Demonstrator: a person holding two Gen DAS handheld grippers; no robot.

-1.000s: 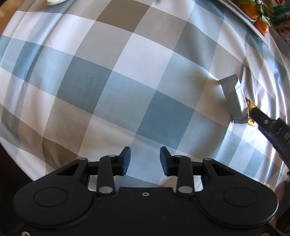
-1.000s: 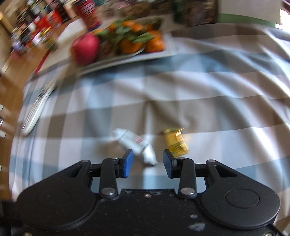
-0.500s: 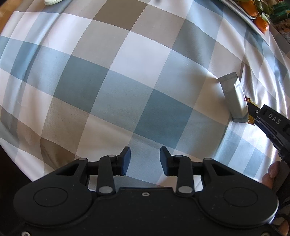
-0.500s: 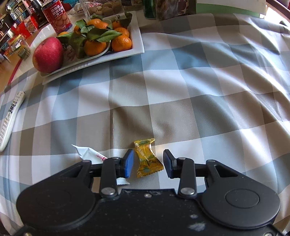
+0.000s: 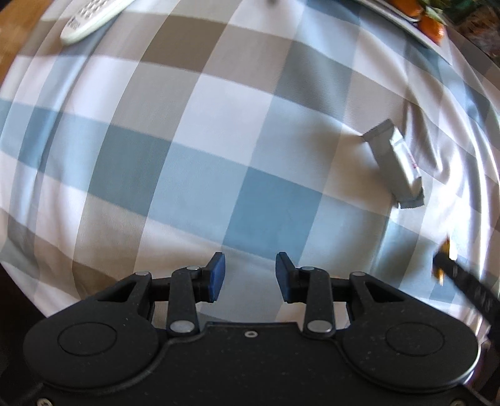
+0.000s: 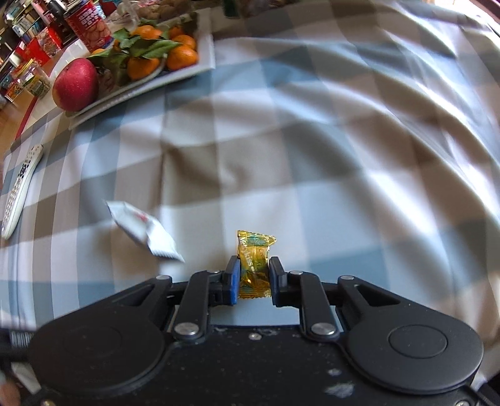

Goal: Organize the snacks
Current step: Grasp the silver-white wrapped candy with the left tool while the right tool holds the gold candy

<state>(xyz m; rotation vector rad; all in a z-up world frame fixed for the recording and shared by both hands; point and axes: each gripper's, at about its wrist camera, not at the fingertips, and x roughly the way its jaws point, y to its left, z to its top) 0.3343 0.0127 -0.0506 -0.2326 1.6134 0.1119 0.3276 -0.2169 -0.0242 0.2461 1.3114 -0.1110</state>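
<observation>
A yellow wrapped candy (image 6: pixel 254 250) stands upright between the pads of my right gripper (image 6: pixel 253 265), whose jaws are closing tight and pressing on its two sides, just above the checked tablecloth (image 6: pixel 312 156). A white snack packet (image 6: pixel 143 231) lies on the cloth to its left. In the left wrist view the same packet (image 5: pixel 397 168) lies far right, and my left gripper (image 5: pixel 250 268) hovers open over bare cloth with nothing between its fingers. The right gripper's finger (image 5: pixel 462 281), blurred, shows at that view's right edge with a bit of the yellow candy (image 5: pixel 448 246).
A white plate (image 6: pixel 206 47) with tangerines (image 6: pixel 181 56) and a red apple (image 6: pixel 75 84) sits at the back left, a red tin (image 6: pixel 90 18) behind it. A white remote (image 6: pixel 18 193) lies near the table's left edge.
My right gripper slid from the white packet to the yellow candy and shut on it. The left gripper drifted a little, so the remote now shows at its top left.
</observation>
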